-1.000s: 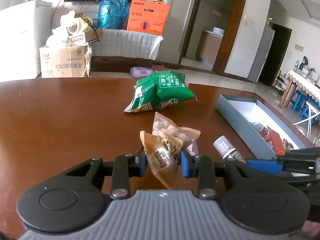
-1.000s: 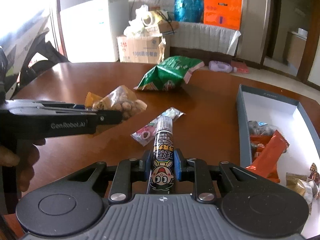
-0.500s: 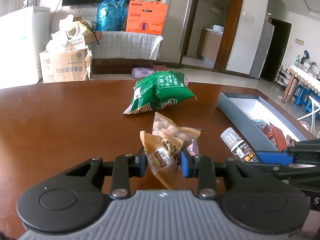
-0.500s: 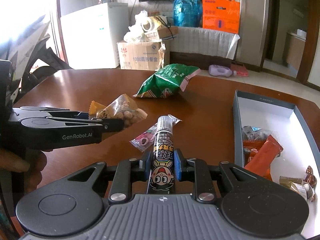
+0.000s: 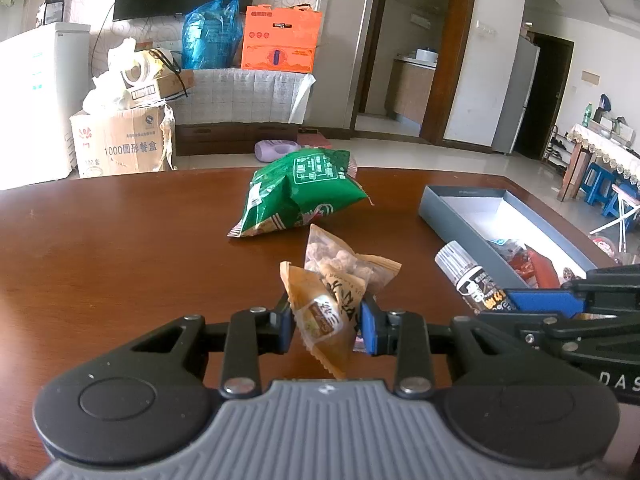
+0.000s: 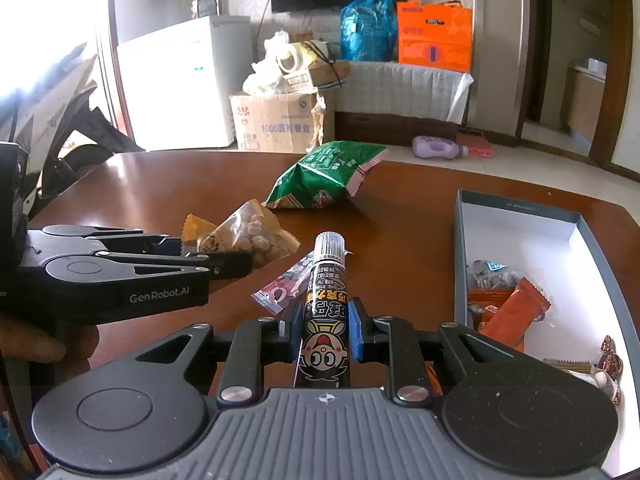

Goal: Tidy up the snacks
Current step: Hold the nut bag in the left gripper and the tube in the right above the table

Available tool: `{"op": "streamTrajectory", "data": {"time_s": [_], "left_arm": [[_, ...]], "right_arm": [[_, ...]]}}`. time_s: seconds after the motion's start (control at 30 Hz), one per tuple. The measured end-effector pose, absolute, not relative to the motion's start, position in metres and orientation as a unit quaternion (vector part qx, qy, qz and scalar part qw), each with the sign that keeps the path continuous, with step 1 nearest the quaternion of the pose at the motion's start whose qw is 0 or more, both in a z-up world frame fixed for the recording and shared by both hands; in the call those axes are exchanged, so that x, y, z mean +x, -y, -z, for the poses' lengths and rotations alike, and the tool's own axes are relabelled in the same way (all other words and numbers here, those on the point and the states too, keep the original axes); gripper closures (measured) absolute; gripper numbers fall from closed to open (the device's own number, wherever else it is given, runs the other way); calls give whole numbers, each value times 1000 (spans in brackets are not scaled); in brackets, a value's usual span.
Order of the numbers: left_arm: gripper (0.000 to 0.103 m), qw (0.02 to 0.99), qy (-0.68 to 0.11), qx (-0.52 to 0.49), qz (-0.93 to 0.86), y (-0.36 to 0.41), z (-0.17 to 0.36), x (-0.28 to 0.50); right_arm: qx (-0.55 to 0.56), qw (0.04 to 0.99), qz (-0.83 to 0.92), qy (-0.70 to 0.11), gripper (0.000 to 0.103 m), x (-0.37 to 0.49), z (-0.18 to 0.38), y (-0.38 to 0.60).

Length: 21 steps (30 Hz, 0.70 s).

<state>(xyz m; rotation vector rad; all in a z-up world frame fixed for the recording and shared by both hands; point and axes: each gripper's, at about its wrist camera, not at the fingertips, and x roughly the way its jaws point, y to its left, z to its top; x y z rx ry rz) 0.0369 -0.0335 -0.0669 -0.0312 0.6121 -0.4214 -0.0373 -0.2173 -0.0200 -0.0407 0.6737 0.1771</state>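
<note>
**Both tongs loaded, box off to the right**

Left tongs (image 5: 326, 330) clamped on an orange nut packet (image 5: 328, 304), lifted clear of the worktop (image 5: 120, 248). Right tongs (image 6: 326, 334) clamped on a black tube (image 6: 326, 308), long axis running straight ahead, cap away from the camera. Grey box (image 6: 520, 208) lying right of the tube, open side up, already holding several snacks; right tongs nearer to it, left tongs on the far side of the tube from the box. Likely next: swing right and release over the box, tube first. Green bag (image 5: 296, 196) left behind the tube, a pink candy wrapper (image 6: 282, 286) just left of the tube; that wrapper plain only in the right view, nearly hidden behind the packet in the left view.
</note>
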Motion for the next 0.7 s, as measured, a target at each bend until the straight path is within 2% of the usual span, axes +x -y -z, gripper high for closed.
{"op": "streamTrajectory", "data": {"time_s": [0.7], "left_arm": [[72,929,-297,-5,223,65,63,43]], "right_arm": [[-4,944,-77,-320,77,-46,7,230]]}}
